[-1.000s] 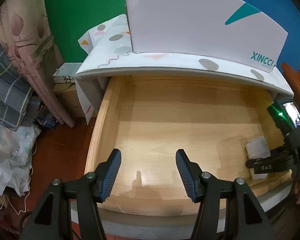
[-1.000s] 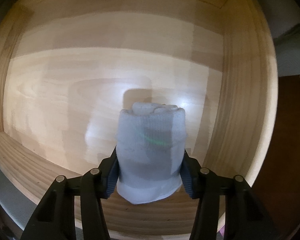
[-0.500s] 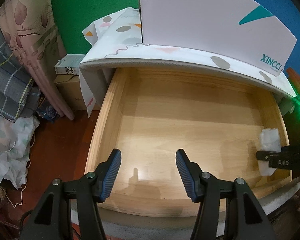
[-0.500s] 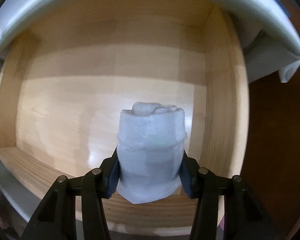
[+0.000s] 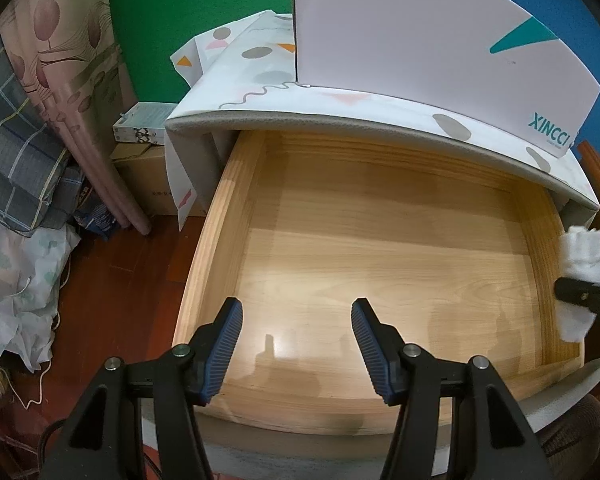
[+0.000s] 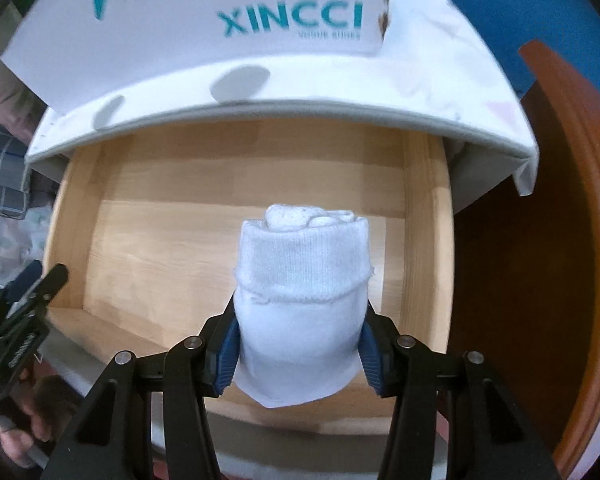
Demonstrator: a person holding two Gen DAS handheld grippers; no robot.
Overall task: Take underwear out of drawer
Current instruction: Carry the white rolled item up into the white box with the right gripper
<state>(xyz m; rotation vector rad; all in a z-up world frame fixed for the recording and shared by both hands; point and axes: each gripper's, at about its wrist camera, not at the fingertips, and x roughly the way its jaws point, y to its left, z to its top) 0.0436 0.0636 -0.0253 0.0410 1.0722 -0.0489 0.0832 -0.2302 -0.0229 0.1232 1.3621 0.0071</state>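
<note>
My right gripper (image 6: 298, 344) is shut on a rolled white underwear bundle (image 6: 302, 280) and holds it up above the open wooden drawer (image 6: 172, 264). The bundle also shows at the far right of the left wrist view (image 5: 582, 264), clamped in the right gripper (image 5: 580, 294) over the drawer's right wall. My left gripper (image 5: 296, 344) is open and empty above the front part of the drawer (image 5: 380, 264), whose bare floor holds nothing. In the right wrist view the left gripper (image 6: 28, 288) sits at the lower left.
A white XINCCI box (image 5: 420, 36) stands on the patterned tabletop (image 5: 260, 80) above the drawer. Cardboard boxes (image 5: 144, 152), curtains and piled cloth (image 5: 16, 184) lie on the floor at the left. A brown wooden edge (image 6: 580, 200) is at the right.
My right gripper has lifted the bundle up and back out of the drawer, so the tabletop and box now show. The left gripper has risen and drawn back slightly.
</note>
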